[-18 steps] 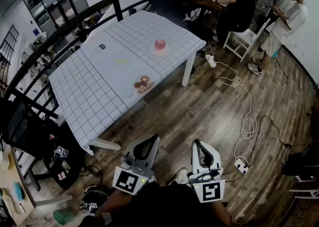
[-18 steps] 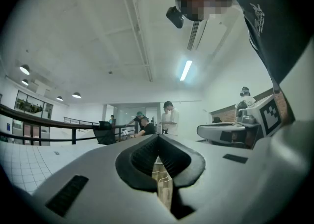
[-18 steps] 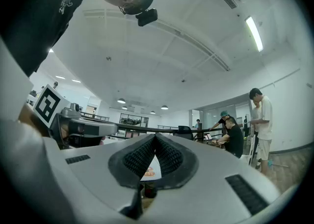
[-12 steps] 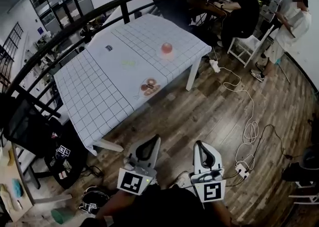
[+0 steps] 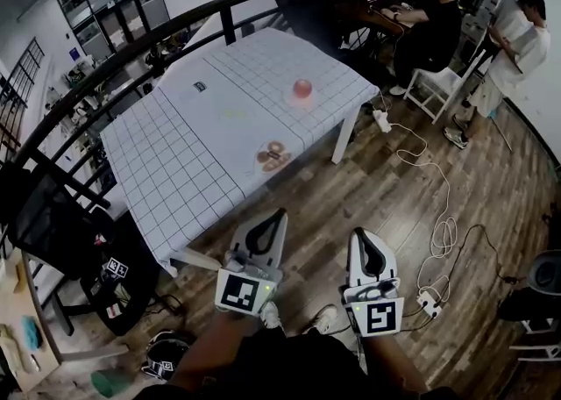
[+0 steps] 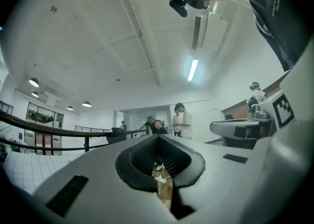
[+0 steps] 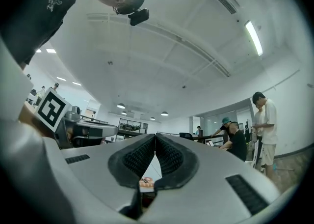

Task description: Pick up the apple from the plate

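A reddish apple [image 5: 302, 88] sits on a small pale plate [image 5: 303, 98] on the far right part of a table with a white checked cloth [image 5: 175, 170]. My two grippers are held low and close to my body, over the wooden floor and well short of the table. The left gripper [image 5: 279, 215] is shut and holds nothing; in the left gripper view [image 6: 158, 136] its jaws meet at the tip. The right gripper [image 5: 361, 237] is shut and empty too. In the right gripper view [image 7: 155, 135] a food plate [image 7: 146, 183] shows through the gap under its jaws.
A second plate with brown food [image 5: 273, 157] lies near the table's front edge. A small dark object [image 5: 200, 86] rests further back on the cloth. A black railing [image 5: 131, 47] curves behind the table. Two people [image 5: 434, 17] and a white chair [image 5: 436, 82] are at the back right. Cables [image 5: 441, 223] and a power strip [image 5: 428, 302] lie on the floor.
The view has advanced: the table and apple sit a little nearer and further right in the head view. Both grippers have risen slightly in the picture and stay shut.
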A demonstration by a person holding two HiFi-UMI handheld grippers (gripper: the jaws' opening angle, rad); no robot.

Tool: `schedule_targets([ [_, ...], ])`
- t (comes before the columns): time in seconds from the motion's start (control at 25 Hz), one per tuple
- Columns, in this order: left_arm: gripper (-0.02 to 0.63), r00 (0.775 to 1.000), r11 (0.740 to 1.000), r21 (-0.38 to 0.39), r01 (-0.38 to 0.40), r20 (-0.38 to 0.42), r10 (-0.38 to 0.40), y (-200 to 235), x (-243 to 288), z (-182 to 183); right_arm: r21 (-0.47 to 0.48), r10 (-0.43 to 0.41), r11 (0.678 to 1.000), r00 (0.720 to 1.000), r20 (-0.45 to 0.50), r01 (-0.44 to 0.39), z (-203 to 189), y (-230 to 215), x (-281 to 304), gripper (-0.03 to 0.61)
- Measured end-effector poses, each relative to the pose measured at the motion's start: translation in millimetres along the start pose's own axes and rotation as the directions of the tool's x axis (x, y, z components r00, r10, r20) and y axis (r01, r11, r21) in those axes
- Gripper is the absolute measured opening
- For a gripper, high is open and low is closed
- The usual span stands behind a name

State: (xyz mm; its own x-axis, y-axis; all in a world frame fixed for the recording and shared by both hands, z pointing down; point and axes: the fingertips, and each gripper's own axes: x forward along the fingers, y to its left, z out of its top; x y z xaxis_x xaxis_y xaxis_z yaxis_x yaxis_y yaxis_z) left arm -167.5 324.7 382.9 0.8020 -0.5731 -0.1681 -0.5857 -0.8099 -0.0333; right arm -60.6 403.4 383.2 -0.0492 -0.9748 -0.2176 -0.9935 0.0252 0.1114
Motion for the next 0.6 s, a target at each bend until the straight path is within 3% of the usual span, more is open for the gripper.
schedule_targets([
  [0.28,0.02,1.0,0.999,-0.044,-0.021,-0.019,0.02,26.1,-8.1,-10.1,-0.057,-0.011,0.998,1.0,-0.008,0.01,-11.4,15.0,26.7,0.023],
  [0.44,0.02,1.0,1.0,-0.029,-0.011,-0.015,0.01,59.2,-8.5,-13.9,-0.072,-0.009,0.997,1.0,-0.014,0.007,-11.4,37.7,54.1,0.023],
  [0.6,0.02,1.0,1.0,-0.02,-0.017,-0.014,0.017,63.2,-1.9,-18.7,-0.06,-0.03,0.998,0.999,-0.015,0.029,-12.6,36.7,58.9,0.023],
])
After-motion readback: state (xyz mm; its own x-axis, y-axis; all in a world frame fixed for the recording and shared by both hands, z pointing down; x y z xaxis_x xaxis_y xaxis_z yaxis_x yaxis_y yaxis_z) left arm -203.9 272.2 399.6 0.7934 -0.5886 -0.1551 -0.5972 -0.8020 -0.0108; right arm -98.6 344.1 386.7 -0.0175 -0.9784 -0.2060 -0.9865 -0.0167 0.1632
